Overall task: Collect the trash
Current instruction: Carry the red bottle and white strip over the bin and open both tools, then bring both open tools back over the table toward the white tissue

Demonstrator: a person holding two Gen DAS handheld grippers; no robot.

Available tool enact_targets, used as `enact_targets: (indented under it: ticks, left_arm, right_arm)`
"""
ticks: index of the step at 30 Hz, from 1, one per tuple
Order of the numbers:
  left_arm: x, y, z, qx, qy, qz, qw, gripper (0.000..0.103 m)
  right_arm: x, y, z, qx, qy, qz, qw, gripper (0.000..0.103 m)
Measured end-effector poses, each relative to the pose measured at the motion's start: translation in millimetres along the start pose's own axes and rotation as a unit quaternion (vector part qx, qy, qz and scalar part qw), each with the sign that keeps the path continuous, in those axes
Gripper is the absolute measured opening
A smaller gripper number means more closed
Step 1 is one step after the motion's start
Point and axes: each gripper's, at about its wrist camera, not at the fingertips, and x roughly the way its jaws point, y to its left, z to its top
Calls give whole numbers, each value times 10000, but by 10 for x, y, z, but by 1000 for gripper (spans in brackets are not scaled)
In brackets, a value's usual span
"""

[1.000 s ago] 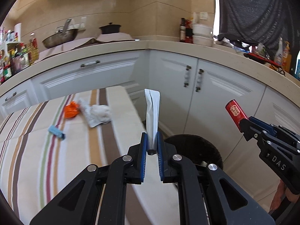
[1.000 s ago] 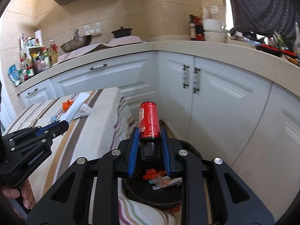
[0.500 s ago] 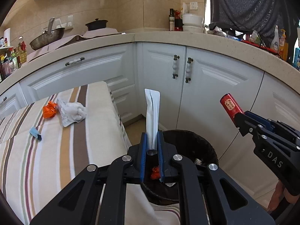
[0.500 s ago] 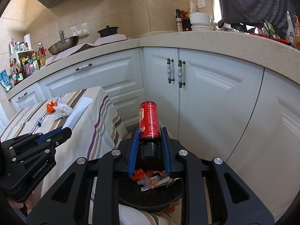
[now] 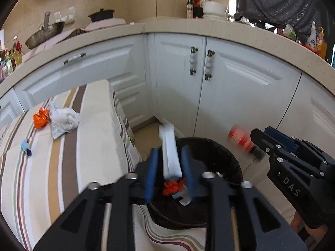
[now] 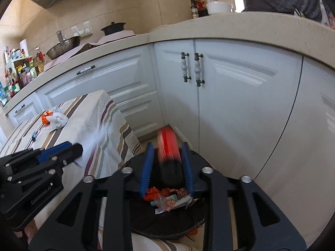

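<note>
My left gripper (image 5: pixel 170 156) is open over the black trash bin (image 5: pixel 227 156); a white wrapper (image 5: pixel 170 152) hangs loose and blurred between its spread fingers. My right gripper (image 6: pixel 167 156) is open over the same bin (image 6: pixel 199 226); a red can with a black cap (image 6: pixel 168 148) sits blurred between its fingers, untouched by the pads. The can (image 5: pixel 239 138) also shows in the left wrist view. The bin holds orange and mixed wrappers (image 6: pixel 165 198). On the striped table (image 5: pixel 62 167) lie a crumpled white tissue (image 5: pixel 63 121), an orange wrapper (image 5: pixel 40 117) and a small blue piece (image 5: pixel 26 146).
White kitchen cabinets (image 5: pixel 209 96) curve close behind the bin under a beige counter (image 5: pixel 209 27). A wok (image 5: pixel 45 36), a pot (image 5: pixel 101 15) and bottles stand on the counter. The table's corner with hanging cloth sits just left of the bin.
Both grippers have dropped lower over the bin and opened. The white wrapper and the red can, gripped before, are now loose and blurred with motion.
</note>
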Motion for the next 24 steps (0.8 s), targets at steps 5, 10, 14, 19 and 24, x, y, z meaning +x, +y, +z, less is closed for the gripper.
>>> enact_targets:
  ticks: [5, 10, 14, 19, 24]
  left_arm:
    - [14, 54, -13, -204, 64, -106, 9997, 46]
    - [-32, 90, -9, -239, 0, -73, 9997, 50]
    - [-114, 170, 16, -302, -103, -22, 9995, 51]
    - [-236, 336, 48, -428, -260, 149, 9986, 54]
    - [-392, 584, 46, -606, -425, 382, 9965, 54]
  right_arm:
    - [-24, -43, 2, 40, -22, -44, 10000, 39]
    - [-45, -40, 18, 35, -49, -56, 10000, 39]
    - [-91, -6, 54, -1, -109, -49, 9999, 39]
    - [-162, 122, 127, -81, -245, 28, 9997, 39]
    - [-191, 348, 189, -206, -319, 192, 9991, 42]
